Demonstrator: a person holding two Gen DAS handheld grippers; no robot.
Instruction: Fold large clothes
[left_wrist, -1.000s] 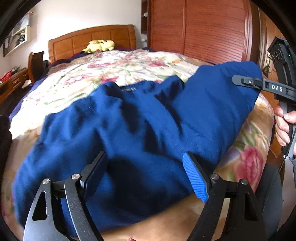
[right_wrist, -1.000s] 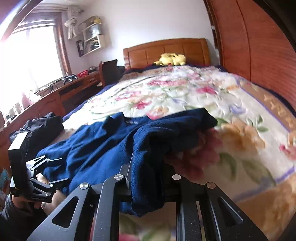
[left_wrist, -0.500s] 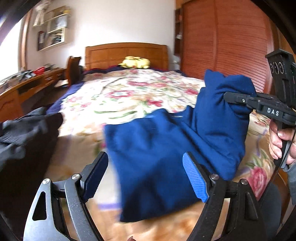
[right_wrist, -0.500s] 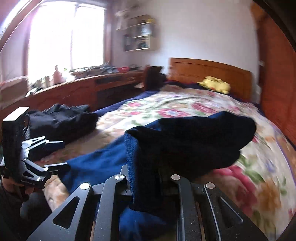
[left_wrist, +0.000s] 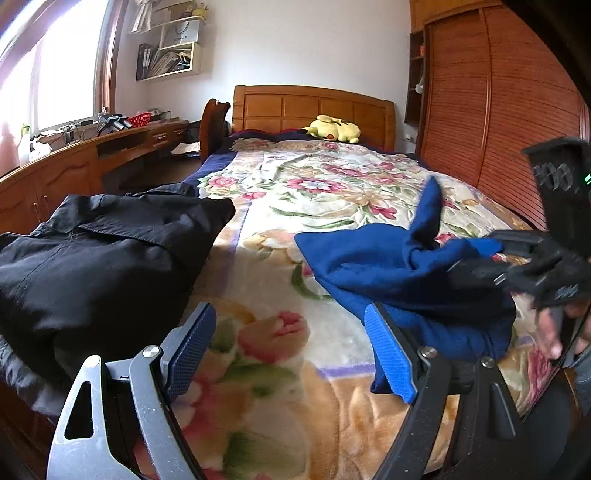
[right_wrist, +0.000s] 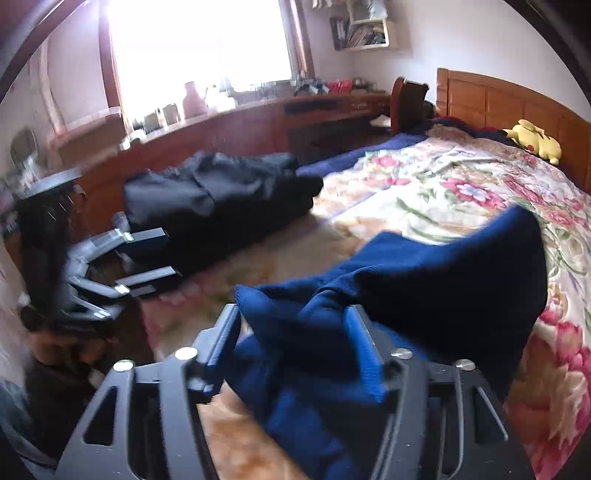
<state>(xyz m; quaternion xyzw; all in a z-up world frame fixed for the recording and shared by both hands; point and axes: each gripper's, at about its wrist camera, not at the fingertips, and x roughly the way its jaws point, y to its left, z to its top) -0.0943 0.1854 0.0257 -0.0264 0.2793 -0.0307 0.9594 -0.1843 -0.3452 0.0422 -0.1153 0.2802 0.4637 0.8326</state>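
Right wrist view: blue garment (right_wrist: 424, 280) bunched, folding unfinished.
Cloth lay between the part-spread right gripper (right_wrist: 295, 350); the left gripper (left_wrist: 291, 350) was released, empty.

Sweater (left_wrist: 388, 258) on bed (left_wrist: 332, 192); jacket (left_wrist: 103, 251) left; plush toy (left_wrist: 334, 129) behind.

Showing royal blue on the garment (left_wrist: 373, 266), black on the jacket (left_wrist: 96, 254). Displaying pink-and-green florals across the cream blanket (left_wrist: 317, 192); glowing yellow, the plush toy (left_wrist: 334, 129).

Blue garment (left_wrist: 388, 266) lies bunched (one corner upright) on the bed.
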